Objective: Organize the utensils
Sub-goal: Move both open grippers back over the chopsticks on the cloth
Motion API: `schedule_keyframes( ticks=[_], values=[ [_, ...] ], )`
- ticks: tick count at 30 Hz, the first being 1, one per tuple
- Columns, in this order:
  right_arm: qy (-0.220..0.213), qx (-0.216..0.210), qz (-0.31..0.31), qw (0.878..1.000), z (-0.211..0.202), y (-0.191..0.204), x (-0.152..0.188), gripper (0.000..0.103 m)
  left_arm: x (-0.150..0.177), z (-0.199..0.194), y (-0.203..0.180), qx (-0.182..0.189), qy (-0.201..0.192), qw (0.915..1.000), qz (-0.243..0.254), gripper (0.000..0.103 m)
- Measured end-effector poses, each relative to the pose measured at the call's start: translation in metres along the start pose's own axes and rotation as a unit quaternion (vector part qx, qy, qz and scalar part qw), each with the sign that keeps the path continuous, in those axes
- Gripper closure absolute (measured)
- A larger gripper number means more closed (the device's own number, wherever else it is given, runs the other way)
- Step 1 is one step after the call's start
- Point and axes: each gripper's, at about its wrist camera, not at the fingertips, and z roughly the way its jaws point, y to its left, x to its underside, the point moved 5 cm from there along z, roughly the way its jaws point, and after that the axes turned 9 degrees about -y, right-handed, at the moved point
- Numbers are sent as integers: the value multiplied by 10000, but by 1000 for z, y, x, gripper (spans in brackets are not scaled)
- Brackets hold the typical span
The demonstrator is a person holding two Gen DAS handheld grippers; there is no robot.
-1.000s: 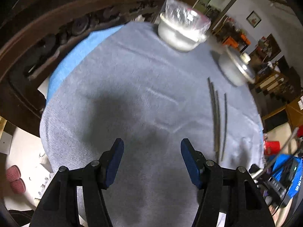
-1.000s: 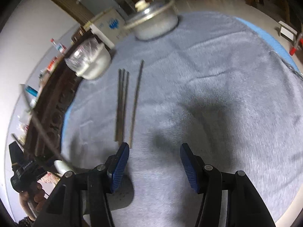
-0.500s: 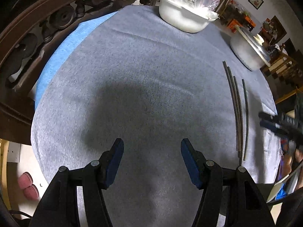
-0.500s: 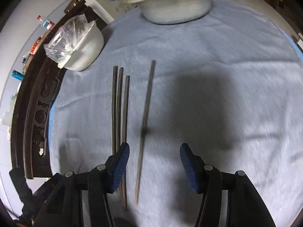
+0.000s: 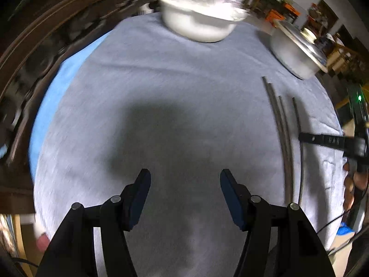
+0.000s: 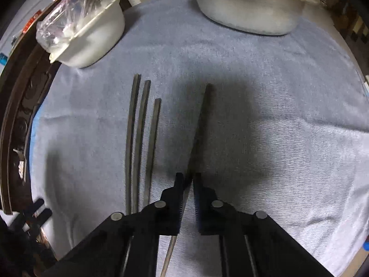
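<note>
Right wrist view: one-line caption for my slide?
Right tongs shut on the lone chopstick, three more chopsticks lying alongside on the gray cloth.

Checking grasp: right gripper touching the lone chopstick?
Touching. Right wrist view: right gripper fingers are closed on the lone chopstick, no gap.

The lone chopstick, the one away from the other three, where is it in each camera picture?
Left wrist view: lone chopstick far right, right of the three chopsticks, crossed by the right tool.
Right wrist view: center, pinched in the right tool.
Shared landmark: white bowl with its plastic bag.
</note>
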Motion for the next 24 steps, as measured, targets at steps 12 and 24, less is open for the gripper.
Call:
schedule_keyframes(
  ticks=[12, 24],
  values=[
    [32, -240, 262, 9994, -31, -62, 38, 95, -56, 61, -102, 472, 766, 9951, 417, 40],
    [-21, -539, 371, 9979, -41, -80, 45, 95, -66, 104, -138, -62, 1073, 9926, 573, 44]
  ],
)
